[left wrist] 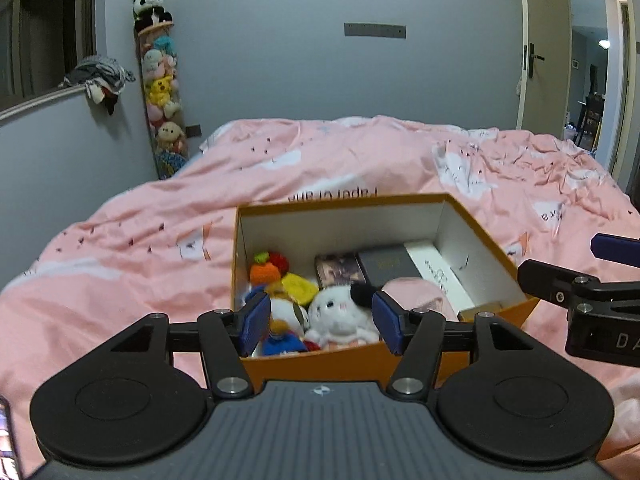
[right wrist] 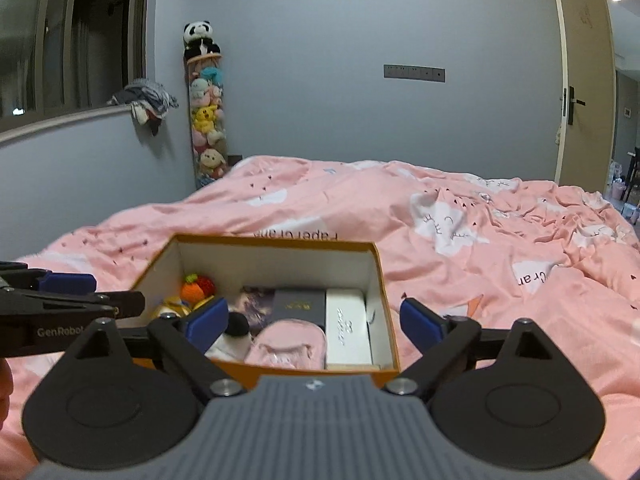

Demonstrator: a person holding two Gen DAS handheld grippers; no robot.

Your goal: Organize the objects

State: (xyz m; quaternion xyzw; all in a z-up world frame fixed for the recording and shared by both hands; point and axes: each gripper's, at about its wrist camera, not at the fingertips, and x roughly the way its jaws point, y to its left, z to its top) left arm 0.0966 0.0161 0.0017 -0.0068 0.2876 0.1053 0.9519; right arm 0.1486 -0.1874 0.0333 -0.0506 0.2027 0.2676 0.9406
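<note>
Grey-blue walls [right wrist: 320, 20], dark window [right wrist: 92, 28] at left — bed [right wrist: 500, 280] in rumpled pink bedding.

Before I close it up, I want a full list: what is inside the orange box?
The orange box holds a white plush, an orange knitted toy, a dark case, a white case and a pink pouch. Whatever lies beneath them is covered.
</note>
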